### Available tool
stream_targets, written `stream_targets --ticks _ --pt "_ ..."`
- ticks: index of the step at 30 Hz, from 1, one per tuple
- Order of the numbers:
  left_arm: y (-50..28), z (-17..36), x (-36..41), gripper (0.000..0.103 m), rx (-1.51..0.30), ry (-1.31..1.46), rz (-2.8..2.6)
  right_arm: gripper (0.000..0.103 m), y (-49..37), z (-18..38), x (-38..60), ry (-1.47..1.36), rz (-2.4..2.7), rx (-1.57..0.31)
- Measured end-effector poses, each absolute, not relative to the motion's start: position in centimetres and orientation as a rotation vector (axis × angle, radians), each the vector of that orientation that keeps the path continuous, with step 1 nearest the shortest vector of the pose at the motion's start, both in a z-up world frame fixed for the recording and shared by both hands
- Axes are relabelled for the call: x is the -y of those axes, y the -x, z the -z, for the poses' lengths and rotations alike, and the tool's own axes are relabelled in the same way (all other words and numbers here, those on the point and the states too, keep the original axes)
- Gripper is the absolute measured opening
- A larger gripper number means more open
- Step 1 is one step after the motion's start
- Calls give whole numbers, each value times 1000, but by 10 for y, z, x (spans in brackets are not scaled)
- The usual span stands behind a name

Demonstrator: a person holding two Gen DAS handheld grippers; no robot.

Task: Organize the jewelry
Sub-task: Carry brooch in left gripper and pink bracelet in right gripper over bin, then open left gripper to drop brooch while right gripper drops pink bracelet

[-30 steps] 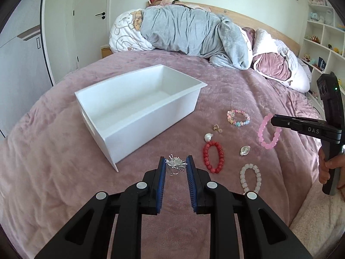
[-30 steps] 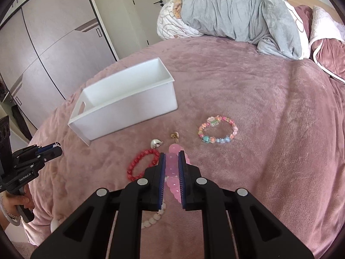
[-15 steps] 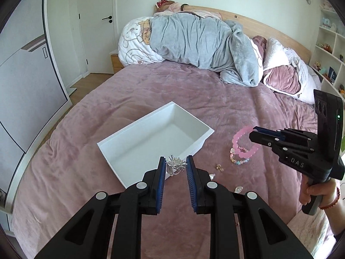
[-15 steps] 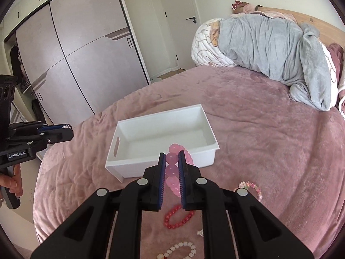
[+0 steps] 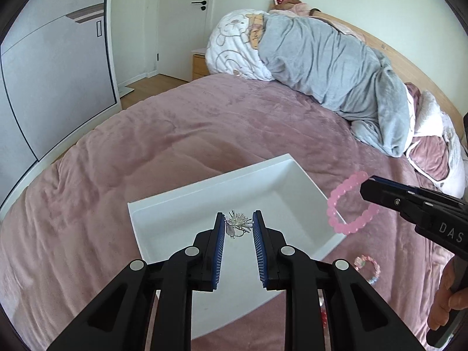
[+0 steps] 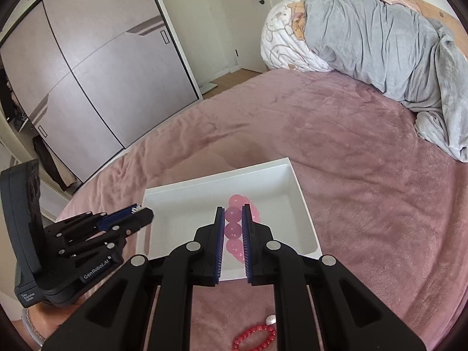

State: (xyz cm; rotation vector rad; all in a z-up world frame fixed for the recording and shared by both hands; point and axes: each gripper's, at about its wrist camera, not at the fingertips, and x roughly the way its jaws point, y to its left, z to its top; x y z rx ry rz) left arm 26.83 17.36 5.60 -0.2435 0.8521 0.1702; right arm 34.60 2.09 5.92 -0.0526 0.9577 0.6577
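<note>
A white rectangular bin lies on the mauve bedspread. My left gripper hangs over the bin's near-left part, shut on a spiky silver brooch. From the right wrist view it shows at the left, above the bin's left wall. My right gripper is shut on a pink bead bracelet, held over the bin's middle. The left wrist view shows the pink bead bracelet dangling from the right gripper above the bin's right wall.
A red bead bracelet and a small pearly piece lie on the bedspread near me. A pastel bead bracelet rests right of the bin. A grey duvet and pillows pile at the headboard. Wardrobe doors stand left.
Both grippers rose from the jewelry on the bedspread and swung left over the white bin, each still holding its piece. The remaining pieces slid out of view or to the bottom edge.
</note>
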Motion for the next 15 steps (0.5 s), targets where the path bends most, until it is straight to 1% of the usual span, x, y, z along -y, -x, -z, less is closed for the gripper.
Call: stream_targets --ticks 6,10,15 --pt "-302 -17 -189 24 -933 241 -168 12 -386 -4 -38 -3 -601 -1056" --pt "-318 22 -198 24 -1038 252 -167 12 -401 27 -50 -16 -578 -1111" --pt "-320 60 -197 24 -1102 214 -164 12 -410 56 -58 -8 -567 -1146"
